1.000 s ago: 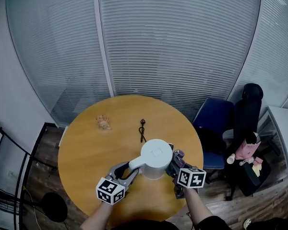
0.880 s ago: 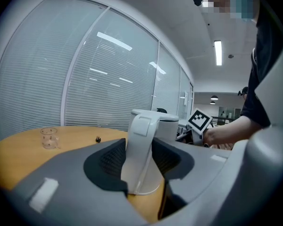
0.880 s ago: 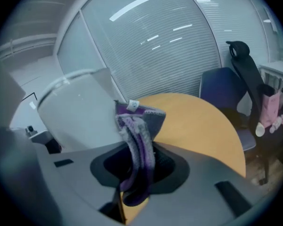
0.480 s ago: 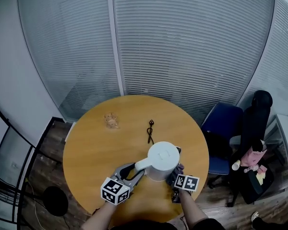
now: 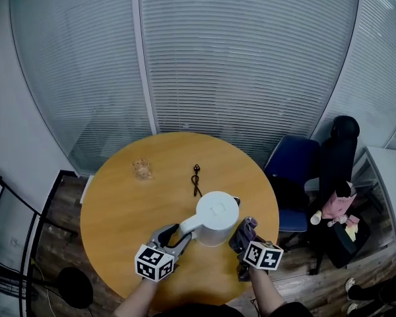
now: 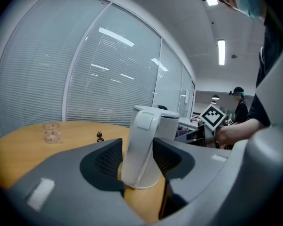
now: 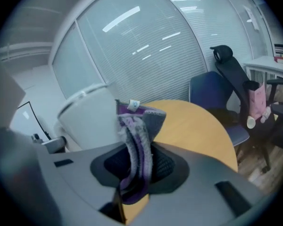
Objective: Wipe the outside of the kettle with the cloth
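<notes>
Head view: a white kettle stood upright toward the near edge of a round wooden table. Its handle was turned toward the left tool, whose jaws flanked it. The right tool held a purple-grey cloth just beside the kettle's right wall. A small clear glass and a black cord lay farther out on the table, well apart from the kettle. Left gripper view: the jaws were opening and stood wide, with the handle between them and the pads against both its sides. Right gripper view: the jaws were clamped narrowly on the bunched cloth, which hung down between the pads. The blurred picture left it unclear whether the cloth touched the kettle.
</notes>
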